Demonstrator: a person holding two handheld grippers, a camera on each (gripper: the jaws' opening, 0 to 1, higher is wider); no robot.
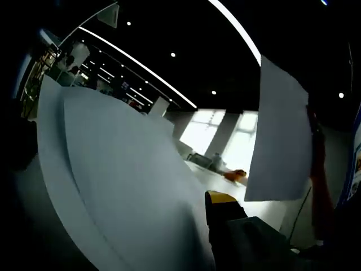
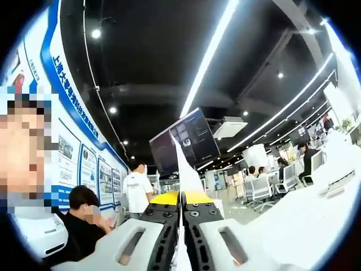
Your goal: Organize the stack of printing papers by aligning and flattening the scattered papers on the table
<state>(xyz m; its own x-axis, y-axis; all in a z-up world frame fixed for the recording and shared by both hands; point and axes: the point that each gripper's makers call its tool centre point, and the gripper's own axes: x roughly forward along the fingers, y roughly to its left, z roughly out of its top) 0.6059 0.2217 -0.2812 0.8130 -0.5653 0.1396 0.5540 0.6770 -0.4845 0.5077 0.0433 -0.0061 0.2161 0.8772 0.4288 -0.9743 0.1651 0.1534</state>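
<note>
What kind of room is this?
Probably a big open office or showroom: long ceiling light strips, a hanging screen, people at desks with office chairs, and a poster wall.

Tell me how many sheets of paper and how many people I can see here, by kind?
Left gripper view, paper sheets: 2, a large curved one and a hanging one.
Right gripper view, paper sheets: 1, clamped edge-on.
People standing or seated in the background: at least 5.
Total: 8.
</note>
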